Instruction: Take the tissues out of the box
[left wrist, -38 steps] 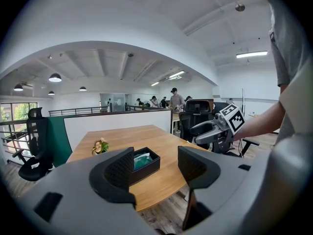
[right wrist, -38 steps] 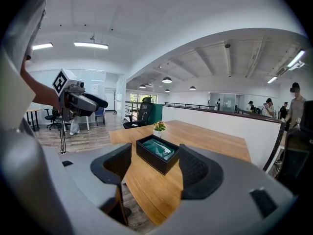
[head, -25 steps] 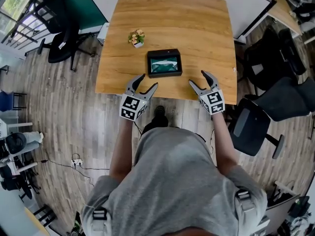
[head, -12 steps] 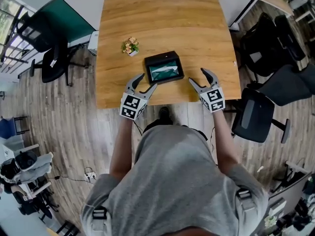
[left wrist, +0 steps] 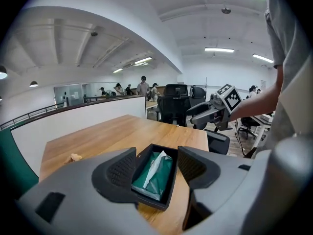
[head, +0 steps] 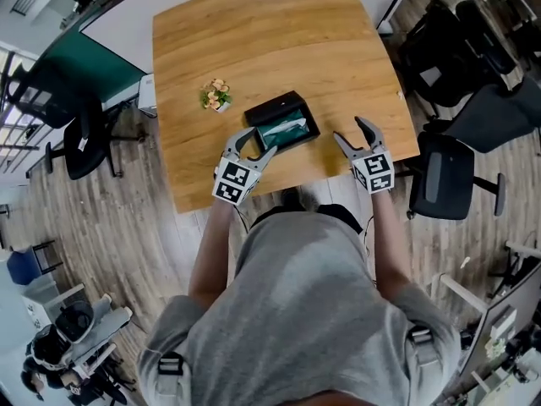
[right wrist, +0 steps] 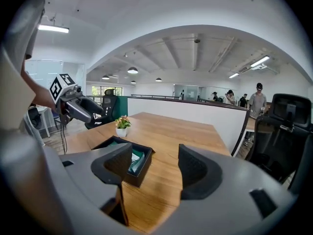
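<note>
**Tissue box on wooden table; both grippers wide and empty**

Item: black open-topped box [head: 282, 121], on a wooden table [head: 279, 32], toward the near edge and slightly askew.

Contents: green pack [left wrist: 165, 173] lying inside the box, with a white tissue [left wrist: 156, 166] poking up from its slot.

Left gripper [head: 259, 140]: jaws spread wide, nothing clamped. Poised just beside the near left corner of the box, with the box framed in the gap in the left gripper view. Contact with the box not determinable.

Right gripper [head: 348, 128]: jaws equally wide, only bare tabletop in the gap. Near the right side of the box but apart from it, over the near edge of the table.

Also on the table: small potted flowers [head: 216, 95], beyond the box to the left and clear of it.

Surroundings: black office chairs [head: 444, 184] on a wood-plank floor [head: 127, 227].
</note>
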